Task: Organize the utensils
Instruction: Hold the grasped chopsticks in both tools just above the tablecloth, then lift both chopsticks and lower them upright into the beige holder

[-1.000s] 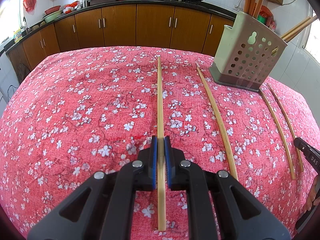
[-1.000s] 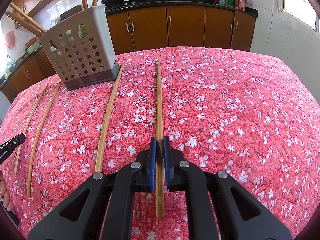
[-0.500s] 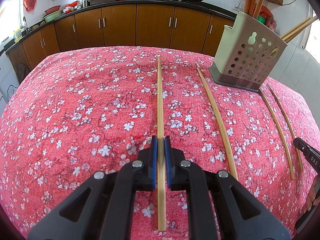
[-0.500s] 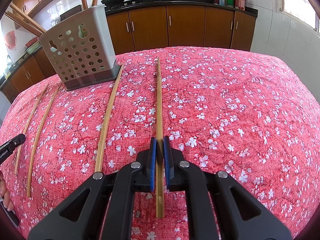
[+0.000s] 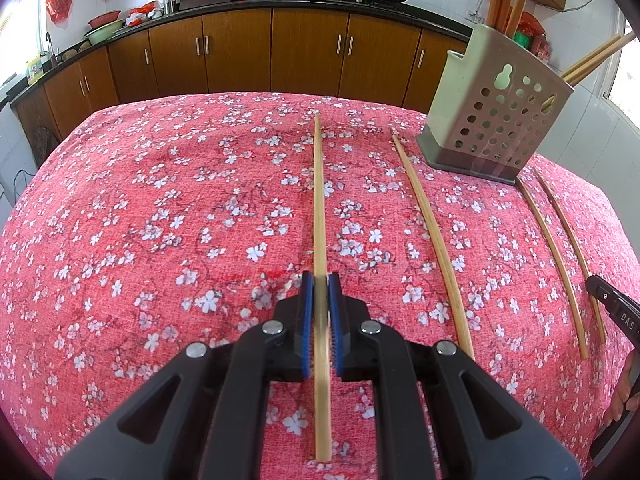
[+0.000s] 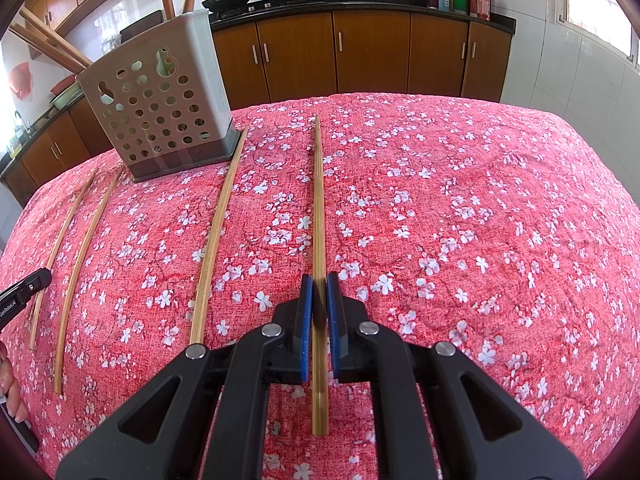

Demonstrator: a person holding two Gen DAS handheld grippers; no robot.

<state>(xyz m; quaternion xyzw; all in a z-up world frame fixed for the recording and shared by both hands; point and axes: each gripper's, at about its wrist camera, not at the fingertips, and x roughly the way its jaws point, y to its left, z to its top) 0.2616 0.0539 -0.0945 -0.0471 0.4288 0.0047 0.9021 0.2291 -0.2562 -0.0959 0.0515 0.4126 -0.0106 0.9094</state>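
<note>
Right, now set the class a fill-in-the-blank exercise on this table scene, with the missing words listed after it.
1. The left tongs and the right tongs are each shut on one ____.
2. Counting the gripped two, ____ chopsticks stretch across the floral cloth.
3. The grey holder at the far end has a wall full of round ____.

Missing words: chopstick; four; holes.
</note>
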